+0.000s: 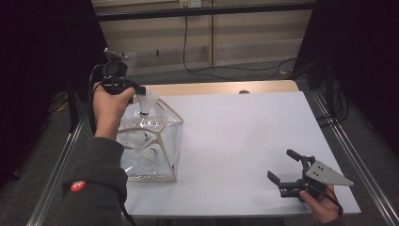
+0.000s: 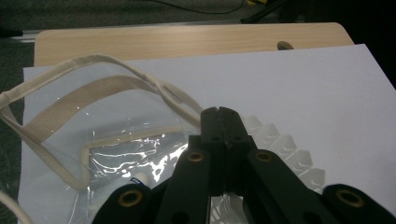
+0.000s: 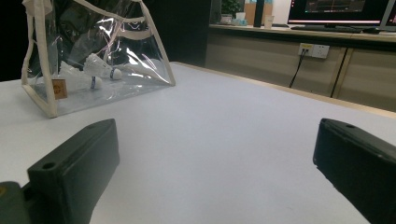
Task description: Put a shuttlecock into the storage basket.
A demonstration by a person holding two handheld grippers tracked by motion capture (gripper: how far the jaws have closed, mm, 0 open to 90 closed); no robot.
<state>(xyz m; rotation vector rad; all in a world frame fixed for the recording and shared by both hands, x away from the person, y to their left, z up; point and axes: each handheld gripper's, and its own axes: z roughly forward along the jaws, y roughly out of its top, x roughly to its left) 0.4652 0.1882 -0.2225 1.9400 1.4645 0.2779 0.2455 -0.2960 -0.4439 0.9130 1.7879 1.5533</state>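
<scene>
Near right: right gripper (image 1: 283,170) resting low on the white sheet (image 1: 244,141), jaws wide apart, nothing between them, well apart from the work.

Near left to mid left: clear bag (image 1: 149,150) with cream trim, standing on the sheet, mouth open upward. Inside, at least two shuttlecocks (image 3: 95,70) lying on the bottom; thin blue band visible round the cork of each, lettering too small to read. Small tan tag (image 3: 59,88) on the bag's near corner, print illegible.

Far left: left gripper (image 1: 139,90) raised over the bag mouth, jaws pinched shut on the feather skirt of a shuttlecock (image 1: 147,104). Long axis near vertical, cork end down, directly above the opening. Bag lies straight below the claw; likely next a short descent, then release. Left hand (image 1: 110,106) clearly the nearer one.

Red round patch (image 1: 78,186) on the left sleeve, marking unreadable.
</scene>
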